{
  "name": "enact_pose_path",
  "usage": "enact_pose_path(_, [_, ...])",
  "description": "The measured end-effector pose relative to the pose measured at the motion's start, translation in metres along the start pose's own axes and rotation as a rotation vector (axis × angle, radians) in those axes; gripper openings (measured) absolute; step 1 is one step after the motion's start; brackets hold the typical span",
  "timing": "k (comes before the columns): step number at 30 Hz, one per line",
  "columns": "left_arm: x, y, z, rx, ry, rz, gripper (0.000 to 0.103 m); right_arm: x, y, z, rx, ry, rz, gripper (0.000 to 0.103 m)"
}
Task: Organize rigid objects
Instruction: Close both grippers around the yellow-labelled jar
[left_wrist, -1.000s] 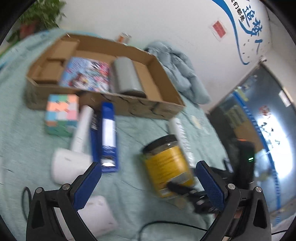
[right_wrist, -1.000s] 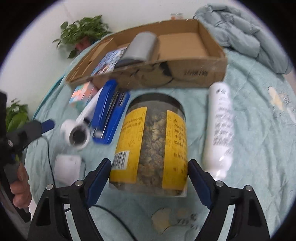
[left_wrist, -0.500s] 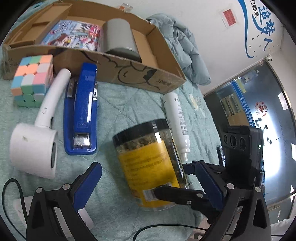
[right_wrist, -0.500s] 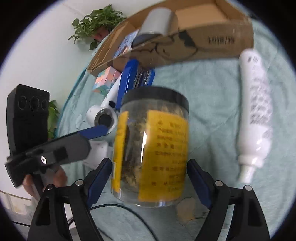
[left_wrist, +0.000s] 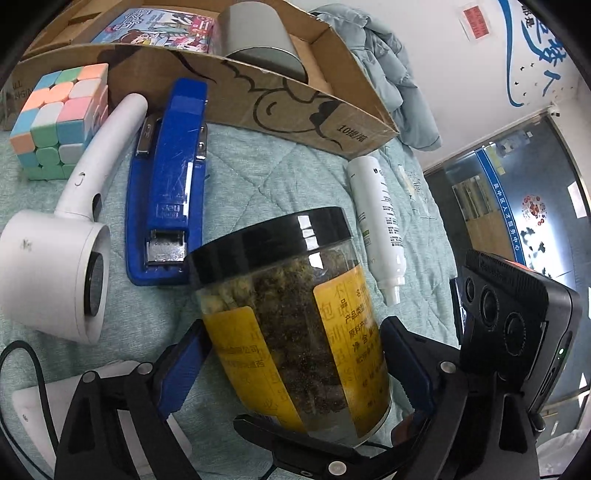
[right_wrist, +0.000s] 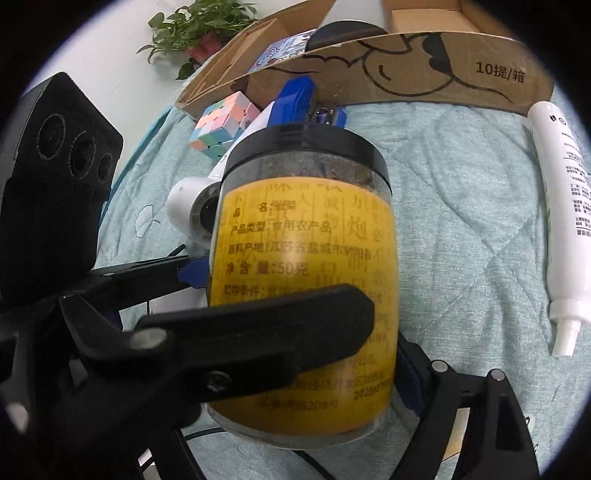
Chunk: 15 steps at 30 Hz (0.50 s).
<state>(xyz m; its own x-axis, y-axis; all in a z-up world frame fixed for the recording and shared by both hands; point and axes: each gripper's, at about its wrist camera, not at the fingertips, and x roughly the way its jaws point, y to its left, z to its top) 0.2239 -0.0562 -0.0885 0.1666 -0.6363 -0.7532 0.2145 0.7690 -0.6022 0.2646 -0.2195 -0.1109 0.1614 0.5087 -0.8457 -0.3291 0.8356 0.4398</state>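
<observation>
A clear jar (left_wrist: 295, 325) with a black lid and yellow label stands on the teal quilt; it also shows in the right wrist view (right_wrist: 306, 280). My left gripper (left_wrist: 295, 365) is closed against its lower sides. My right gripper (right_wrist: 303, 373) also clamps the jar low down, and its left finger is hidden behind the left gripper's black finger (right_wrist: 258, 332). Behind the jar lie a blue stapler (left_wrist: 170, 173), a white hair dryer (left_wrist: 70, 236), a pastel cube (left_wrist: 59, 118) and a white bottle (left_wrist: 380, 221). The cardboard box (left_wrist: 258, 96) holds a grey cylinder (left_wrist: 258, 37) and a colourful book (left_wrist: 162, 26).
A white adapter with a black cable (left_wrist: 37, 413) lies at the lower left. A crumpled blue jacket (left_wrist: 391, 70) sits right of the box. A potted plant (right_wrist: 192, 26) stands behind the box. The other gripper's black camera block (left_wrist: 517, 325) is close on the right.
Both grippers have moved in on the jar and closed on it from opposite sides; the jar now fills both views. The left gripper's finger now crosses the right wrist view.
</observation>
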Motion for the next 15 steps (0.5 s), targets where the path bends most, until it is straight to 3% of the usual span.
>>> enact_pose_path(6, [-0.007,-0.008,0.004,0.023,-0.028,-0.013,0.09,-0.005,-0.004,-0.004,-0.025,-0.012,-0.02,0.085])
enact_pose_path(15, [-0.046,-0.028,0.028,0.116,-0.098,0.0,0.089,-0.023,0.005,0.014,-0.073,-0.103,-0.018,0.085])
